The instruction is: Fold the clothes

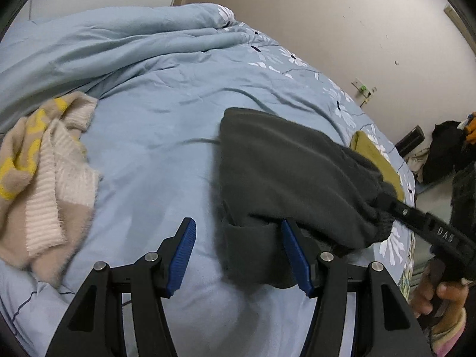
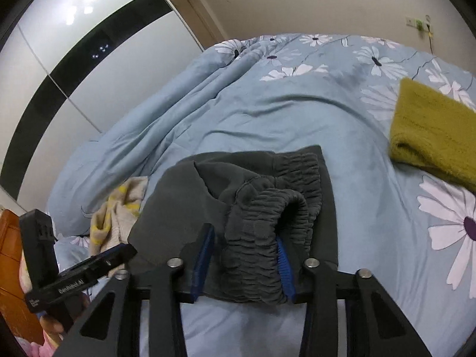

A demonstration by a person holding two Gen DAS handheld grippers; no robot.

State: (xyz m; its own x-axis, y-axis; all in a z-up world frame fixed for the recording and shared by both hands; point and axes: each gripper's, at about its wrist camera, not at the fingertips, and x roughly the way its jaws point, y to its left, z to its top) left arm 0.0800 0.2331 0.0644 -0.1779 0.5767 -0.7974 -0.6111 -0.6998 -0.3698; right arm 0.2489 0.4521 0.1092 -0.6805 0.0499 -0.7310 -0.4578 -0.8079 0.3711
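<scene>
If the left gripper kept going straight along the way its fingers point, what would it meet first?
Probably the blue duvet: the open left gripper points at bare bedding, with the dark grey trousers just beside its right finger, though depth is unclear.

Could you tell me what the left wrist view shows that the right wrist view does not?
Only the left wrist view shows the open left hand-held gripper and dark bags on the floor. Only the right wrist view shows the wardrobe doors and the right hand-held gripper clamping the elastic waistband. Both show the grey trousers, beige-yellow sweater, olive knit and blue floral duvet.
</scene>
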